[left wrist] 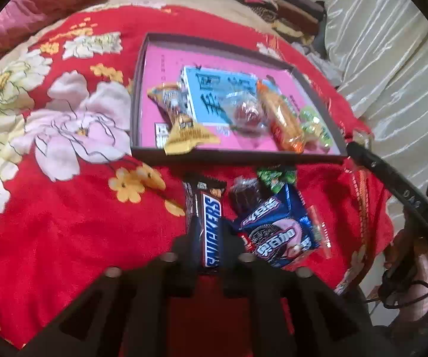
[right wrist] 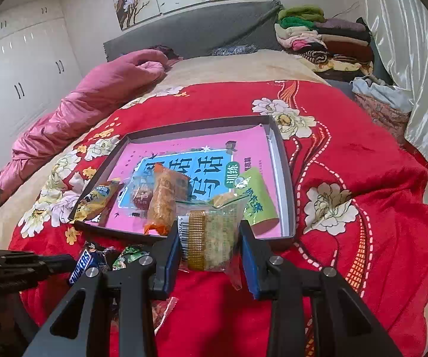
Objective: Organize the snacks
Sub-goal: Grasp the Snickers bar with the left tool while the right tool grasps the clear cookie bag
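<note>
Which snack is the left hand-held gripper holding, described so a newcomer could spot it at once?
On the red floral blanket, look just in front of the near edge of the shallow box lined with pink. There the left hand-held gripper clamps a Snickers bar, lengthwise between its fingers. Its brown wrapper with blue-and-white lettering sets it apart from the blue cookie packet beside it.

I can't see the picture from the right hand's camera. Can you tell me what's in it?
The right gripper squeezes a clear-wrapped yellowish snack just above a red flowered blanket on a bed. Behind it sits a shallow grey box with a pink book and several snacks inside. At the lower left, the other gripper holds a Snickers bar.
</note>
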